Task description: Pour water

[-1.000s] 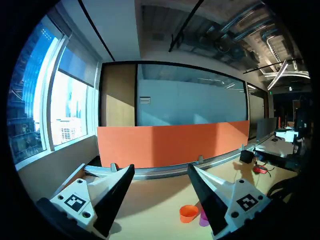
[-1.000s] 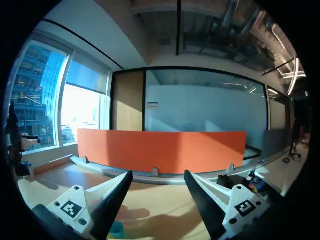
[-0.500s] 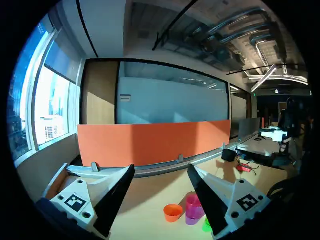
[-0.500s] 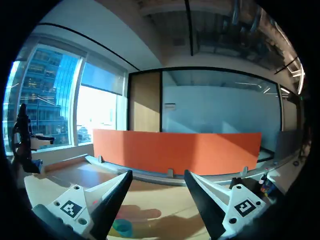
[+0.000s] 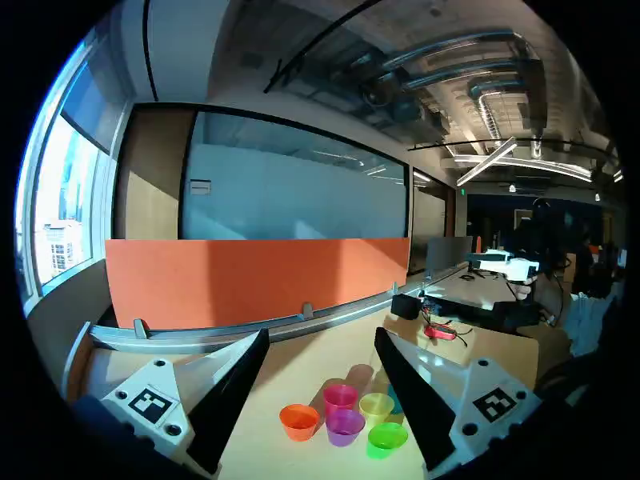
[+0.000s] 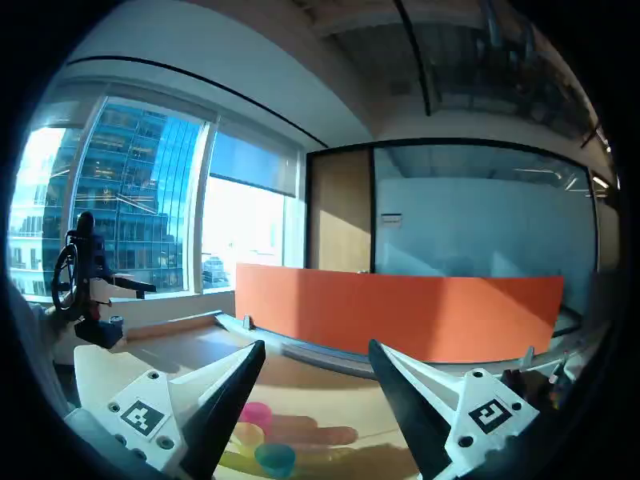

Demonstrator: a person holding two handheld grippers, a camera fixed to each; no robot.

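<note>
The left gripper (image 5: pixel 316 376) holds its two white-and-black fingers spread wide with nothing between them, above a pale wooden desk (image 5: pixel 320 356). A cluster of small translucent plastic cups stands upright on the desk just ahead of and below the gripper, in the gap between the fingers. A round orange cup (image 5: pixel 299 421) is leftmost. A pink cup (image 5: pixel 341 397) sits behind a purple cup (image 5: pixel 346 426), with a yellow cup (image 5: pixel 376 406) beside them. A green cup (image 5: pixel 387 438) is nearest the right-hand finger, and a teal cup (image 5: pixel 390 394) is partly hidden by that finger. No finger touches any cup. A long orange divider panel (image 5: pixel 256 276) runs along the far edge of the desk.

The right gripper (image 6: pixel 316 384) is likewise wide apart and empty. Low in the right gripper view, the pink cup (image 6: pixel 256 414), yellow cup (image 6: pixel 246 436) and teal cup (image 6: pixel 275 458) sit close beside its left-hand finger.
</note>
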